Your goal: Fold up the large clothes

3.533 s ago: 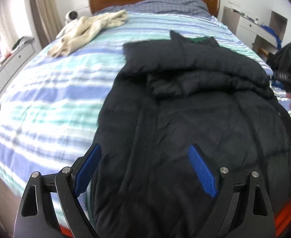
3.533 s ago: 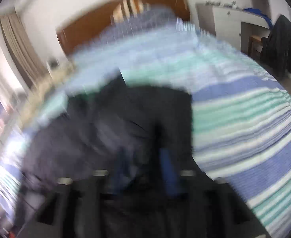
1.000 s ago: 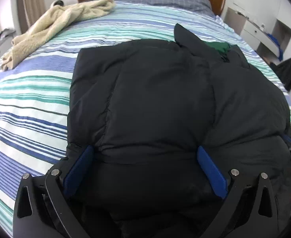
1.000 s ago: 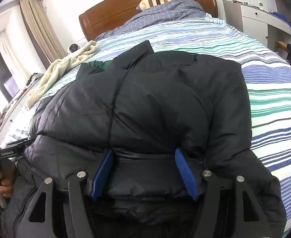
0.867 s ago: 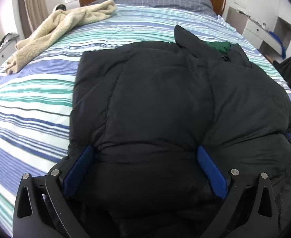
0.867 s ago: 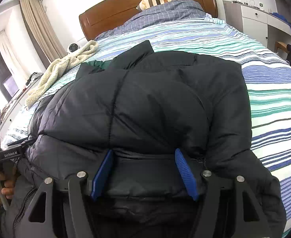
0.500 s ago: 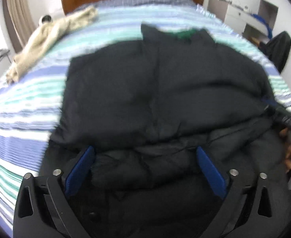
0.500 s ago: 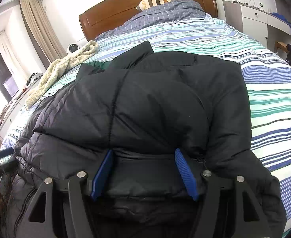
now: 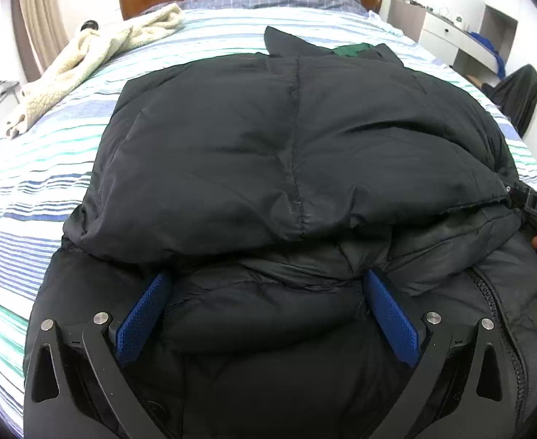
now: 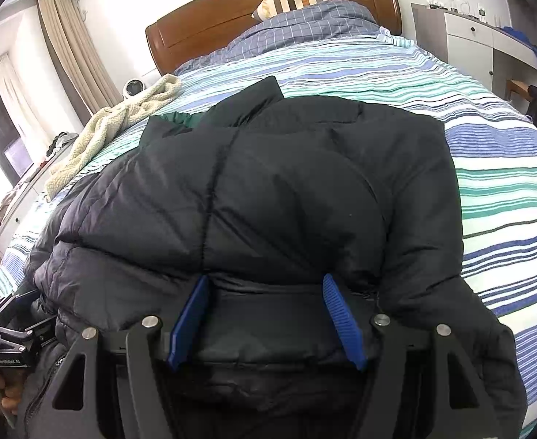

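Black puffer jacket [image 10: 268, 197] bunched between right gripper [image 10: 264, 322] fingers, on bed [image 10: 506, 183].

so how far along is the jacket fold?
Done: black puffer jacket on the striped bed has an upper layer folded over, collar toward the headboard. In hand: right claw and left claw each straddle the padded near edge. Left: lower part with the zipper still sticks out unfolded.

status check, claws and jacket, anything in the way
Left claw wide, bunched jacket between its pads. Right claw closed on the jacket's near fold. Jacket half folded on the bed. Cream blanket lies clear, far left.
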### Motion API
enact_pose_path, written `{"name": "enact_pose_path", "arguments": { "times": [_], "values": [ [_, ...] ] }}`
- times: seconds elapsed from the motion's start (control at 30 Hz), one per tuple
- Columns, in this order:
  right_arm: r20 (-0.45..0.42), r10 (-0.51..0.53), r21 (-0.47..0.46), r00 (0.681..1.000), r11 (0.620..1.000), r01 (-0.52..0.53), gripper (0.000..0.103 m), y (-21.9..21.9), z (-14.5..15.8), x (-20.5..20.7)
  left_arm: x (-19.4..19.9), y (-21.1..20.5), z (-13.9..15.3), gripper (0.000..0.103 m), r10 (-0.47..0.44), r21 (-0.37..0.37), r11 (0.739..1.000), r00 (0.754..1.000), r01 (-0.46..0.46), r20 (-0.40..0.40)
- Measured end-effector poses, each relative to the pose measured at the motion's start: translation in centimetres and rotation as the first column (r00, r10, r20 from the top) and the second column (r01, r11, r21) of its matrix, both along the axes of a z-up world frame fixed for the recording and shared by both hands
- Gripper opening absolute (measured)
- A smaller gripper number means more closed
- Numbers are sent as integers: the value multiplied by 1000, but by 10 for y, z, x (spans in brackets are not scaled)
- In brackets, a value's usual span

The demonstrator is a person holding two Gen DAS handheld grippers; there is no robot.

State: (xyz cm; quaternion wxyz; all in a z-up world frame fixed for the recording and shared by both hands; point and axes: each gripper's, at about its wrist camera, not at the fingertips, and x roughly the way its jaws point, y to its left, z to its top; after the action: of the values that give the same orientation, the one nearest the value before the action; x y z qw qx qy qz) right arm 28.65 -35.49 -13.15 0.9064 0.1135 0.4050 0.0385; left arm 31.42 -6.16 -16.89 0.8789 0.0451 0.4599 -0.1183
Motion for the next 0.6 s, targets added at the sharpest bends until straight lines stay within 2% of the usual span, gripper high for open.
{"name": "enact_pose_path", "arguments": {
  "times": [0.1, 0.17, 0.3, 0.4, 0.47, 0.53, 0.57, 0.6],
  "values": [
    [13, 2, -35, 1000, 999, -1, 67, 5, 4, -2, -1, -2, 9, 102, 27, 31, 999, 999, -26, -41],
    [3, 7, -43, 1000, 999, -7, 67, 4, 11, -4, -12, -3, 23, 102, 27, 24, 999, 998, -26, -55],
    [13, 11, -40, 1000, 999, -10, 69, 2, 45, -31, -67, -3, 66, 102, -81, -52, 995, 997, 81, -1],
    [-11, 39, -63, 999, 997, -39, 69, 7, 70, -64, -105, -4, 81, 102, -110, -7, 994, 994, 110, 27],
    [-42, 94, -103, 995, 990, -98, 69, 17, 84, -95, -126, -3, 84, 102, -122, 11, 992, 992, 122, 36],
    [-63, 154, -140, 986, 977, -162, 69, 29, 90, -132, -144, -1, 74, 102, -121, 19, 993, 992, 121, 41],
    [-70, 169, -152, 983, 972, -178, 70, 33, 87, -146, -146, -1, 65, 102, -116, 32, 993, 993, 115, 30],
    [-82, 171, -162, 982, 970, -183, 74, 35, 81, -157, -146, -2, 44, 103, -101, 68, 992, 995, 102, -18]
  ]
}}
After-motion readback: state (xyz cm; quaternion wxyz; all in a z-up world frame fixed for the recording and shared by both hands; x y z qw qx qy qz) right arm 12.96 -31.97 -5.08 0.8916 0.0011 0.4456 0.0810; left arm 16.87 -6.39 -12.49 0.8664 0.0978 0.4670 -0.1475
